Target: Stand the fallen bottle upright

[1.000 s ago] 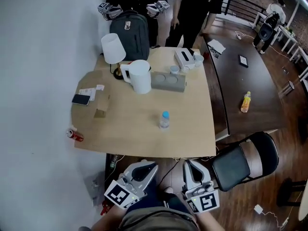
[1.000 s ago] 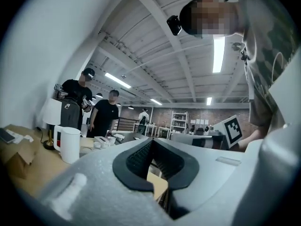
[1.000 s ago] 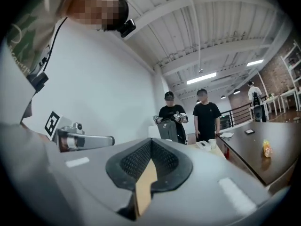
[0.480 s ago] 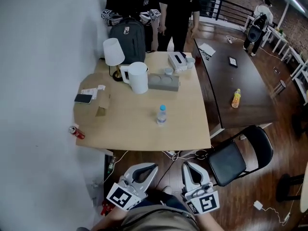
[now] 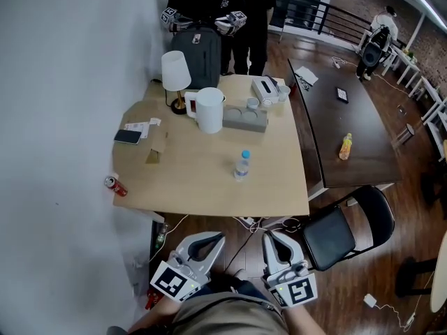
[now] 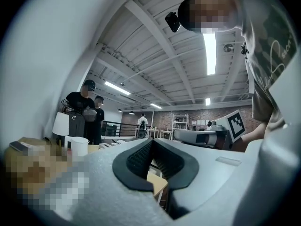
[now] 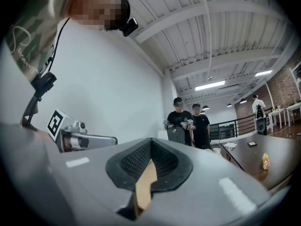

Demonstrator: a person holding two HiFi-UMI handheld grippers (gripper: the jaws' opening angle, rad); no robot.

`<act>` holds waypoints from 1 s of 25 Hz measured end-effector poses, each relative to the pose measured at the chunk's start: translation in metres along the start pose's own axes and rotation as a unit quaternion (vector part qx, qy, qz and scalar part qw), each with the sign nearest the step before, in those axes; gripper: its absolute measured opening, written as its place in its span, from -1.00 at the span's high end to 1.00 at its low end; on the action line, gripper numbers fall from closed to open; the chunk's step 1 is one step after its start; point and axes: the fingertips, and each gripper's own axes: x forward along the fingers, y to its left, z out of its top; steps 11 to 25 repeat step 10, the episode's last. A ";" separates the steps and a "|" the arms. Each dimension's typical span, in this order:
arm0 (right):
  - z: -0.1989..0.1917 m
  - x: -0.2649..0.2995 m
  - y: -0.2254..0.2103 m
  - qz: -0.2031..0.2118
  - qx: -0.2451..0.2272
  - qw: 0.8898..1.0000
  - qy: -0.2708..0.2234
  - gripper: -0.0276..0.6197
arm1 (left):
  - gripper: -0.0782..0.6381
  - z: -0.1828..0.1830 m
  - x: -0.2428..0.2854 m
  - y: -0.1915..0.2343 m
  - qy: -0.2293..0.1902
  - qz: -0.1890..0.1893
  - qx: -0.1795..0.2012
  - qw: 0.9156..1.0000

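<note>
The left gripper (image 5: 211,240) and the right gripper (image 5: 271,237) are held side by side, both clenched on nothing, short of the table (image 5: 188,187). Well ahead, between their lines, the bottle (image 5: 242,166) is seen standing upright on it.

Light wood table (image 5: 279,194) carried a lamp (image 5: 176,72) at back left, a white kettle (image 5: 209,109) just beside it, a grey block (image 5: 245,119) right of the kettle, and a tissue box (image 5: 265,88) and cups (image 5: 253,103) at back right. Phone (image 5: 128,137), papers (image 5: 142,126) and a small cardboard box (image 5: 155,153) sat on the left side. Water bottle (image 5: 242,165) stood upright near the middle, apart from the rest.
</note>
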 end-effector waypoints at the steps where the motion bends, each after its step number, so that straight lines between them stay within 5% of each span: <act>1: 0.000 0.002 0.002 0.002 -0.003 1.000 0.000 0.90 | 0.78 0.001 -0.002 0.001 -0.001 0.000 0.000 1.000; 25: 0.004 0.010 0.016 0.010 -0.009 1.000 -0.003 0.90 | 0.78 0.010 -0.011 0.013 -0.014 0.007 0.003 1.000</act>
